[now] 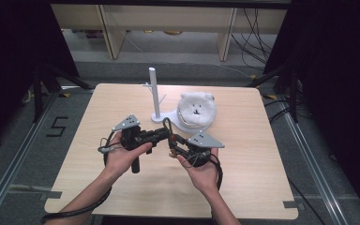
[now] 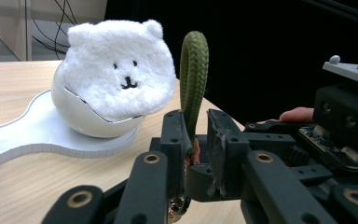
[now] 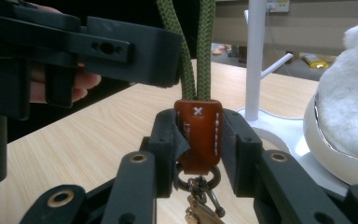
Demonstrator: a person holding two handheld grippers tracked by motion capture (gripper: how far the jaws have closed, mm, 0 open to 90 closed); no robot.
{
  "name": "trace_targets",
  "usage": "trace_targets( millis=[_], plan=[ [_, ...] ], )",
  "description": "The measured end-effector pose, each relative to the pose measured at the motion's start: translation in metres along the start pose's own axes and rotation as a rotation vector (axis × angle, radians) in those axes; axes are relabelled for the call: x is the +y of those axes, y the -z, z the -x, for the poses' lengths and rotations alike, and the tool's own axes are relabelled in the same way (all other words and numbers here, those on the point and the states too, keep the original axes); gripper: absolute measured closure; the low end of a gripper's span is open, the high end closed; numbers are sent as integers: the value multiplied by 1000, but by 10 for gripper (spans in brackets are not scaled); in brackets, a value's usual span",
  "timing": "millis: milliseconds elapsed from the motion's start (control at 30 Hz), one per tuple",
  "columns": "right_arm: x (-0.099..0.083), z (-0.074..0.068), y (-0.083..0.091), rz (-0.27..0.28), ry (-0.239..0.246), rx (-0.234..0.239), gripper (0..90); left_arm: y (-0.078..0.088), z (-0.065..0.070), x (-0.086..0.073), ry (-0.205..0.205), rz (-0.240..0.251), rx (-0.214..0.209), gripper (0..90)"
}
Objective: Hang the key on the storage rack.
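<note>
Gripping the brown leather tab (image 3: 198, 135) of a keychain, the right gripper (image 3: 198, 144) has its two black jaws closed narrowly on the tab's sides, with the stitched face of the tab turned toward that gripper's camera. Below the jaws a dark metal ring (image 3: 196, 179) hangs from the tab, and a small brass-coloured piece (image 3: 200, 214) dangles under the ring. Above the jaws the green braided cord loop (image 3: 193, 51) rises out of the tab as two strands and passes just in front of the left gripper's dark body. From the left gripper view, the left gripper (image 2: 196, 154) has its jaws drawn in close about the lower part of the same cord loop (image 2: 194, 79), which stands upright between them and arches over above their tips; the cord lies against one jaw pad, but whether both pads press on it cannot be told. In the high view the two grippers meet tip to tip over the wooden table (image 1: 122, 197), left gripper (image 1: 161, 135) and right gripper (image 1: 178, 149) each cradled in a hand. Just beyond the grippers sits a white fluffy bear-faced plush (image 1: 196, 108) on a white base (image 1: 168, 117), beside a white upright post (image 1: 153, 91).
</note>
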State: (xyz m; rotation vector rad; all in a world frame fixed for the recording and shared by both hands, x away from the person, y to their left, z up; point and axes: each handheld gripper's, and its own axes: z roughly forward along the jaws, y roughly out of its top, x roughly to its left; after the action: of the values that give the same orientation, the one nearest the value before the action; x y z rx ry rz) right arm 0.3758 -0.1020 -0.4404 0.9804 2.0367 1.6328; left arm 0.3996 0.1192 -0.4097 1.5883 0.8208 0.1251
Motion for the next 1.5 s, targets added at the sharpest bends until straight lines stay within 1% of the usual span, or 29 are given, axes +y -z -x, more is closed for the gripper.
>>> trace_targets(
  millis=[67, 100, 200, 300, 400, 433, 467, 567, 600, 633, 667, 700, 733, 767, 800, 833, 867, 900, 933, 1000, 1167, 1200, 1267, 1300, 1333, 1367, 1400, 1467, 1500],
  plan=[
    [0, -1, -1, 11, -6, 8, 688, 0, 0, 0, -4, 6, 4, 782],
    [0, 0, -1, 15, 11, 5, 688, 0, 0, 0, -7, 9, 4, 789],
    [0, -2, 0, 10, -5, 0, 688, 0, 0, 0, -17, 12, 4, 817],
    [1, -2, 0, 10, 0, 5, 688, 0, 0, 0, -18, 14, 6, 825],
    [2, -2, 0, 15, -8, 9, 685, 1, -1, 1, -16, 13, 5, 831],
    [2, -1, -1, 17, 5, 3, 682, 2, -1, 2, -21, 13, 5, 832],
    [3, -2, -1, 10, -1, 16, 673, 2, 0, 2, -27, 8, 9, 833],
    [3, -2, -1, 7, -11, 25, 647, 3, -1, 3, -36, 11, 16, 834],
    [4, 0, -2, -12, 4, 31, 612, 5, -2, 5, -53, 17, 33, 834],
    [4, 0, -2, -12, 4, 31, 612, 5, -2, 5, -53, 17, 33, 834],
    [3, 0, -1, -24, -7, 25, 589, 7, -3, 6, -71, 25, 49, 834],
    [3, 0, -1, -24, -7, 25, 589, 7, -3, 6, -71, 25, 49, 833],
    [2, 3, 1, -25, 14, 21, 577, 9, -5, 7, -84, 29, 68, 834],
    [2, 3, 1, -25, 14, 21, 577, 9, -5, 7, -84, 29, 68, 834],
    [1, 3, 2, -32, 3, 10, 570, 11, -6, 8, -95, 32, 81, 834],
    [-1, 6, 4, -26, 10, 8, 546, 11, -6, 9, -100, 34, 89, 833],
    [-2, 7, 6, -35, 0, -2, 539, 14, -8, 10, -115, 41, 109, 833],
    [-2, 7, 6, -35, 0, -2, 539, 14, -8, 10, -115, 41, 109, 834],
    [-4, 10, 10, -47, 2, -21, 534, 16, -10, 10, -130, 45, 122, 833],
    [-5, 11, 11, -51, -6, -19, 532, 17, -11, 10, -131, 48, 127, 833],
    [-11, 20, 21, -53, -20, -47, 526, 24, -17, 11, -142, 56, 158, 833],
    [-12, 22, 23, -57, -15, -46, 526, 25, -18, 10, -144, 56, 165, 833],
    [-14, 22, 27, -62, -46, -67, 527, 27, -20, 10, -145, 53, 176, 833],
    [-15, 27, 28, -58, -5, -61, 527, 27, -20, 10, -145, 53, 176, 833],
    [-17, 27, 31, -61, -22, -74, 527, 29, -22, 9, -143, 54, 195, 833],
    [-17, 27, 31, -61, -22, -74, 527, 29, -22, 9, -143, 54, 195, 833],
    [-17, 27, 32, -64, -39, -75, 527, 31, -23, 9, -144, 52, 206, 833],
    [-20, 32, 37, -62, -10, -79, 527, 33, -27, 9, -148, 53, 227, 833],
    [-20, 31, 39, -79, -27, -100, 527, 33, -29, 10, -149, 54, 234, 834]
  ],
)
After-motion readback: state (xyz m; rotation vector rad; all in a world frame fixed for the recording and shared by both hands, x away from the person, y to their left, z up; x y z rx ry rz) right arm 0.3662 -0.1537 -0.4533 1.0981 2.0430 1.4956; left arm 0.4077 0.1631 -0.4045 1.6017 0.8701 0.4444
